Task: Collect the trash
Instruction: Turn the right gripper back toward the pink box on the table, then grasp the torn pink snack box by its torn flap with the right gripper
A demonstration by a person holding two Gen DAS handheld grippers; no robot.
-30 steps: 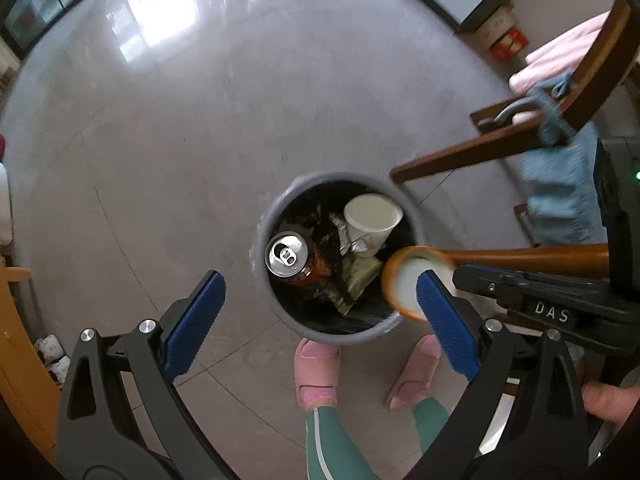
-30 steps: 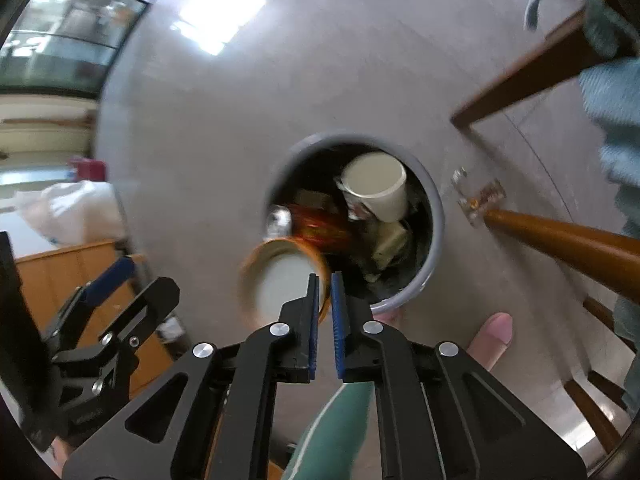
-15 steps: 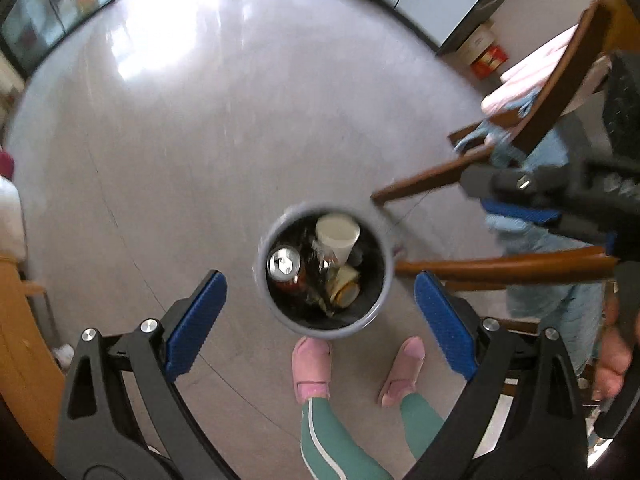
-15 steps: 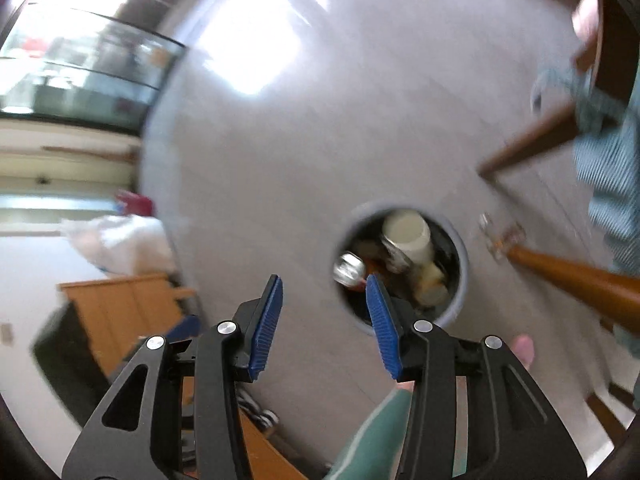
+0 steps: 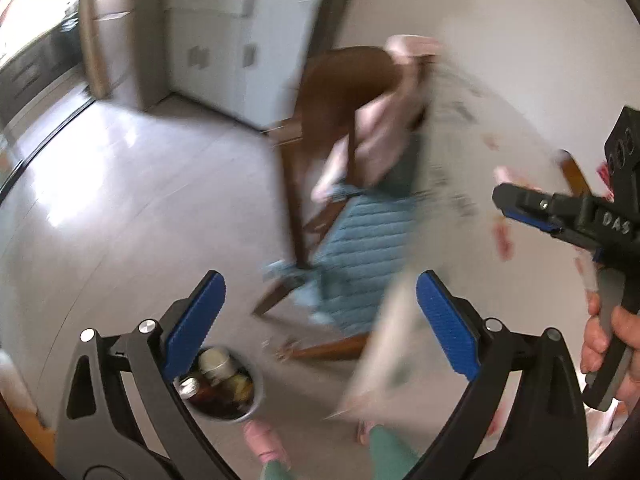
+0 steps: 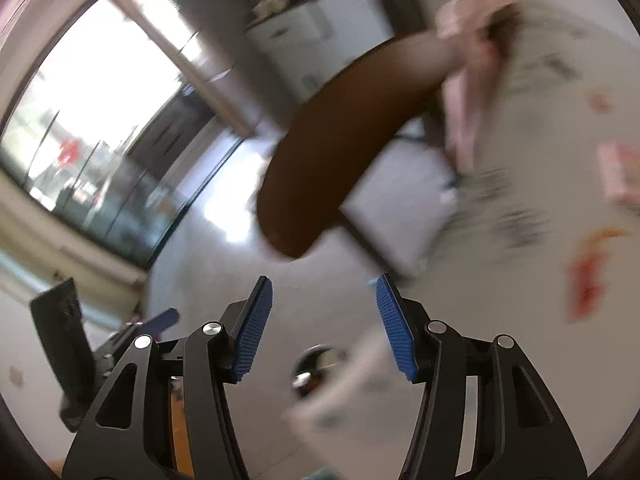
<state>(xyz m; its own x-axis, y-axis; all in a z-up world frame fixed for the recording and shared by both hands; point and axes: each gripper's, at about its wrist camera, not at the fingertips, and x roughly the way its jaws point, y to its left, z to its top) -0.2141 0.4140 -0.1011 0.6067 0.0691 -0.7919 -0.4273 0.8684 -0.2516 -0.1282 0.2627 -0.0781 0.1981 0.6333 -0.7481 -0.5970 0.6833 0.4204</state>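
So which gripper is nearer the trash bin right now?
Left, as far as the blur allows. The trash bin sits just beyond the left gripper, by its left finger. The right gripper is raised toward the table; the bin looks small below.

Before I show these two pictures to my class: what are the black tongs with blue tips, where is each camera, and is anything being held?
They are hand-held grippers, one in each of a person's hands, each with a fisheye camera looking along its fingers. The left camera shows the left gripper open and empty; the right gripper and the hand holding it appear at that picture's edge. The right camera shows the right gripper open and empty too. On the floor stands a round trash bin with a can and cups inside. Behind is a wooden chair. Both pictures are blurred.
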